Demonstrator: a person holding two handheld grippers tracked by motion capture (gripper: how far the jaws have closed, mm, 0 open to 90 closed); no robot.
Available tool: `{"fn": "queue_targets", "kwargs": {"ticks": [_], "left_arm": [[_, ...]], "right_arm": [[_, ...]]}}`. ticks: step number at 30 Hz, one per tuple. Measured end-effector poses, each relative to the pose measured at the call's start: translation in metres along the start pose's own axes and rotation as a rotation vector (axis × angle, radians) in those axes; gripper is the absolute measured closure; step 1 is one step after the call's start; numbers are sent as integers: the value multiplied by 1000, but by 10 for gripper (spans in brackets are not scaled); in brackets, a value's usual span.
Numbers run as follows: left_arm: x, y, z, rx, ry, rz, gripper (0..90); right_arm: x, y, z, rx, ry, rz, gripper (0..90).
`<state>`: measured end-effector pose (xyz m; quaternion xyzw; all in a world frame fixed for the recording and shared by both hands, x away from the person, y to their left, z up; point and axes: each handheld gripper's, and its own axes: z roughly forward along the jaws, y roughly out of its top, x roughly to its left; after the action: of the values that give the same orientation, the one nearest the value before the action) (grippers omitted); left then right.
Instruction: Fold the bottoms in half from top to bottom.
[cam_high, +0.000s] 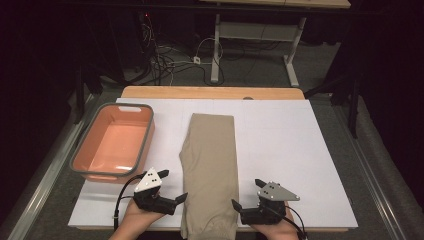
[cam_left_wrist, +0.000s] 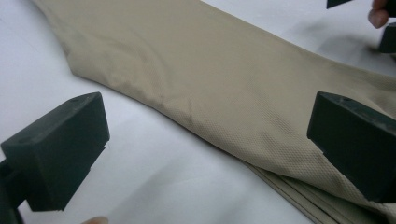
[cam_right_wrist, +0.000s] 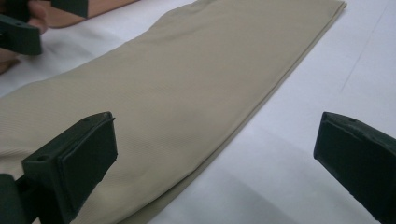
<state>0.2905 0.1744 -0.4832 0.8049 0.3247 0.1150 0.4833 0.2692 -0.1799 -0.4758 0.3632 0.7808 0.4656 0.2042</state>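
I see the folded khaki trousers (cam_high: 210, 170) lying lengthwise, long axis pointing away beside the orange basin (cam_high: 114, 141); left tool (cam_high: 176, 199) and right tool (cam_high: 239, 206) flank them, jaws open, empty.

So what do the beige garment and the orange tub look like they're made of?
Beige garment: looks like a thin woven or fine-knit fabric, matte; a fine dotted texture and soft creases show in the left gripper view. Orange tub: probably plastic, smooth with a slight sheen, and a grey rim that may be rubbery.

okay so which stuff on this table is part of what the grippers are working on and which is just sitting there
In use: folded beige garment, left gripper and right gripper, both open at its near edges.
Just lying about: orange tub at left, cables on the floor beyond the table.
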Motion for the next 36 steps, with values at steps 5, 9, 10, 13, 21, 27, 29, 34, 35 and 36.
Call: {"fn": "queue_targets", "kwargs": {"ticks": [5, 9, 10, 13, 21, 27, 29, 34, 35, 36], "left_arm": [[0, -1, -1, -9, -6, 5, 0], [0, -2, -1, -17, -8, 6, 0], [0, -2, -2, -20, -10, 7, 0], [1, -2, -3, -32, -20, -8, 0], [3, -3, -4, -46, -38, -11, 0], [2, -3, -4, -49, -39, -8, 0], [3, -3, -4, -48, -43, -8, 0], [2, -3, -4, -51, -48, -3, 0], [2, -3, -4, -51, -50, 0, 0], [2, -3, -4, -51, -52, -1, 0]], "right_arm": [[-9, 7, 11, 23, -12, 10, 0], [-15, 15, 20, 35, -29, 12, 0], [-17, 17, 22, 32, -30, 12, 0], [-21, 23, 29, 30, -33, 19, 0], [-29, 34, 47, 44, -35, 26, 0], [-35, 42, 58, 51, -34, 36, 0], [-37, 44, 61, 46, -33, 41, 0], [-42, 50, 71, 60, -49, 25, 1], [-42, 51, 72, 60, -54, 29, 1], [-44, 52, 74, 56, -57, 34, 2]]}}
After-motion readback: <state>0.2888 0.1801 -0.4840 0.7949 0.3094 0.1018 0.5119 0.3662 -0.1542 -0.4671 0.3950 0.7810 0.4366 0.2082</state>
